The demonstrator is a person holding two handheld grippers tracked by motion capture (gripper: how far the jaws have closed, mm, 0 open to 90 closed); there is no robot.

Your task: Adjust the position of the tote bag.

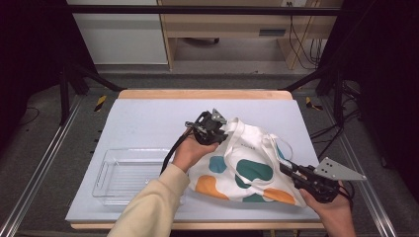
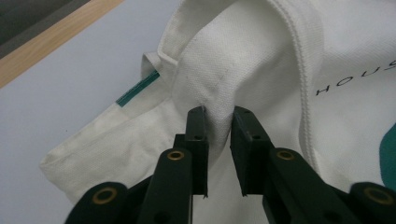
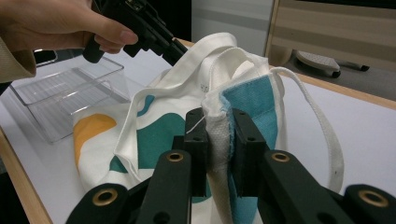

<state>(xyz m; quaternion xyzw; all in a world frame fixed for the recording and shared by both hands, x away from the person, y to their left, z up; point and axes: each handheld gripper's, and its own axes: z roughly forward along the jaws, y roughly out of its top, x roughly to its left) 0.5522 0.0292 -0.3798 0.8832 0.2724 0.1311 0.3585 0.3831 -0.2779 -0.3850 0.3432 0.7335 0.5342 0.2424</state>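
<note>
A white cloth tote bag [image 1: 249, 168] with teal and orange blobs lies on the table, right of the middle. My left gripper [image 1: 223, 134] is at the bag's far left corner, and in the left gripper view its jaws pinch a fold of white cloth [image 2: 210, 84] near the rim; the left gripper [image 2: 218, 128] is shut on it. My right gripper [image 1: 283, 167] is at the bag's near right side. It [image 3: 218, 135] is shut on a bunched edge of the bag [image 3: 247, 100], white outside and teal inside. A white strap [image 3: 322, 121] loops off to the right.
A clear plastic tray [image 1: 123, 173] stands on the pale blue mat [image 1: 148, 118] at the front left, just left of the bag and under the left forearm. The table's wooden edge [image 1: 197, 94] runs along the far side. Bare mat lies beyond the bag.
</note>
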